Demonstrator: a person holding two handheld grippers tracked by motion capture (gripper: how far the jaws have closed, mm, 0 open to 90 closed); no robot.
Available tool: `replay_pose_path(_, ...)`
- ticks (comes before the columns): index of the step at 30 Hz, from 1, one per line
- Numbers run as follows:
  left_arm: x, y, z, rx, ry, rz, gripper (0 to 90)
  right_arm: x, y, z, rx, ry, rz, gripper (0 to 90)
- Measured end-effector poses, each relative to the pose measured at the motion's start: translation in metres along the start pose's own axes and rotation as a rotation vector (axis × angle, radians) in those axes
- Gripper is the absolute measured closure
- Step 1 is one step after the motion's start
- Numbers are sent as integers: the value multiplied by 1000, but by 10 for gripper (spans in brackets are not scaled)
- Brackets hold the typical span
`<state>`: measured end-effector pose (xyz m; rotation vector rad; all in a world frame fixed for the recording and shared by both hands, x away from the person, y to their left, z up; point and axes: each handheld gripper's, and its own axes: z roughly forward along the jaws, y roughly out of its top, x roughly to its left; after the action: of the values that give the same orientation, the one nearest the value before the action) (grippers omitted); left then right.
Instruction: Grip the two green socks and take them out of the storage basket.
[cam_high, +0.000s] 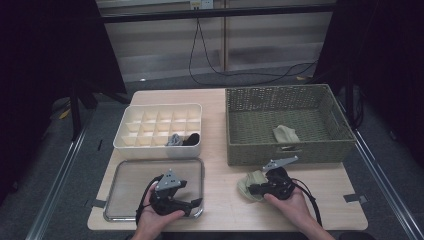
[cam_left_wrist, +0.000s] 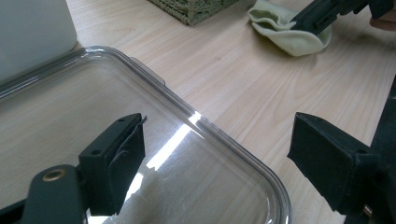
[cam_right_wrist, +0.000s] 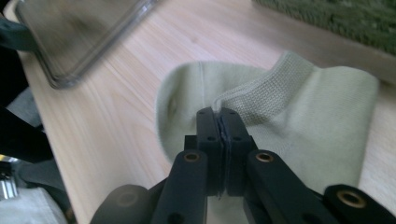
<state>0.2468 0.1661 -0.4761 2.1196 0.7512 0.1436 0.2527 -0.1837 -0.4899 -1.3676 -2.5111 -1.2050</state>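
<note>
A pale green sock (cam_high: 246, 184) lies on the wooden table in front of the basket. My right gripper (cam_high: 253, 189) is shut on its ribbed cuff; in the right gripper view the jaws (cam_right_wrist: 218, 116) meet on the raised cuff edge of the sock (cam_right_wrist: 289, 107). My left gripper (cam_high: 192, 202) stands open over the near right corner of a clear plastic lid (cam_high: 130, 187). In the left gripper view its jaws (cam_left_wrist: 217, 156) straddle the lid's rim (cam_left_wrist: 233, 149) without holding it, and the sock (cam_left_wrist: 285, 35) lies farther off.
A woven green basket (cam_high: 250, 145) at the back right holds another pale sock (cam_high: 285, 134). A white divided box (cam_high: 130, 145) behind the lid holds a grey sock (cam_high: 174, 140) and a black one (cam_high: 192, 138). Bare table lies between lid and sock.
</note>
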Motion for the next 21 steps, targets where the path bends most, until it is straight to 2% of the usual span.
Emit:
replay_pose_path(7,0,3,1,-7,1,-3,191,5,3,-12,-72,45,3,887)
replay_pose_path(15,-8,8,9,-12,-46,8,265,4,4,-27,-117,71,-9,887)
replay_pose_path(18,-12,13,13,-6,-62,27,304,1,6,-32,-144,79,-4,887)
replay_pose_path(19,-14,16,14,-8,-81,34,320,0,6,-34,-151,79,-1,887)
replay_pose_path(21,-16,23,15,-18,-78,53,357,-1,8,-38,-165,83,-2,887)
